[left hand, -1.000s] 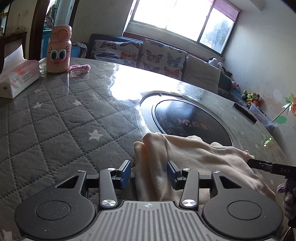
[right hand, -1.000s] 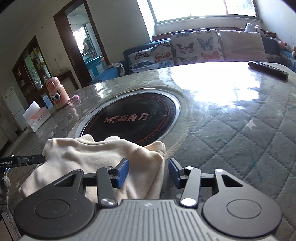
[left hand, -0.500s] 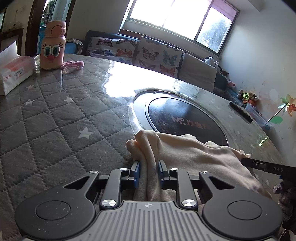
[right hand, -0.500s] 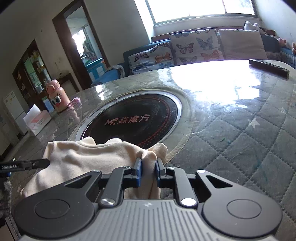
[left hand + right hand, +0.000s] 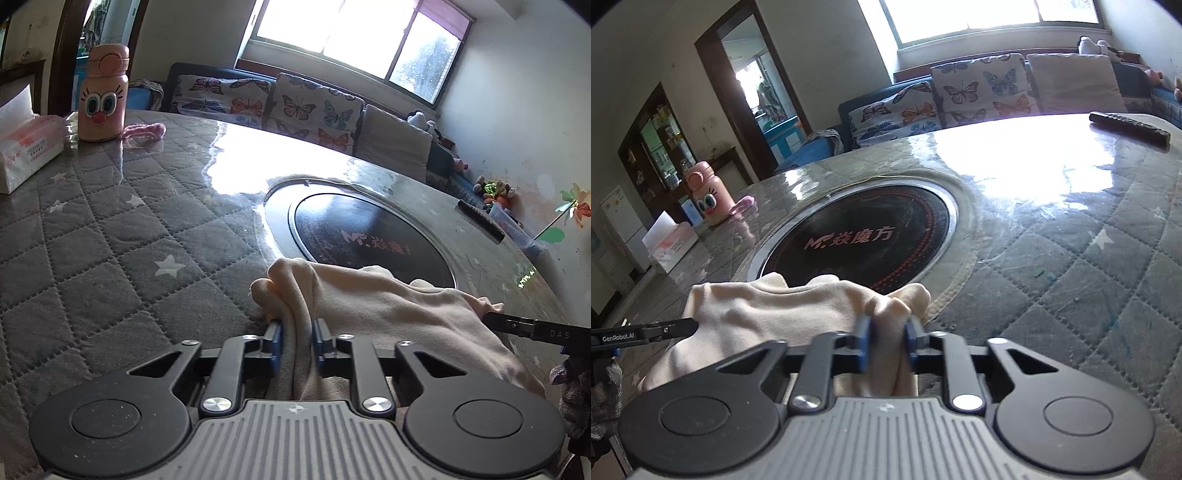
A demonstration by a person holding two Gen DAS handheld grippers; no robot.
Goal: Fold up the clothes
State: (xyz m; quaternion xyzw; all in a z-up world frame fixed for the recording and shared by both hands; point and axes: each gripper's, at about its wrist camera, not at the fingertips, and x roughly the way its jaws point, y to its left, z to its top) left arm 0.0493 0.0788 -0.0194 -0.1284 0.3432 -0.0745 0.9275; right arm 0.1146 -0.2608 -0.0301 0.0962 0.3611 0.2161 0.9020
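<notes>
Sunlit from a wide window [image 5: 354, 33], the room is seen across a round counter [image 5: 110, 240] covered with grey quilted cloth under clear film, with a black round hob plate [image 5: 864, 236] set into its middle. A cream garment [image 5: 388, 306] is bunched at the near edge, partly over the plate's rim. One end of it is pinched between the blue pads of the left hand-held gripper [image 5: 296, 338], whose jaws are closing on the fold. The other end is clamped by the right hand-held gripper [image 5: 887, 338], its jaws likewise closing on cloth. A pink bottle [image 5: 104, 94], a tissue pack [image 5: 26, 147] and a remote [image 5: 1128, 127] are placed further off on the counter.
</notes>
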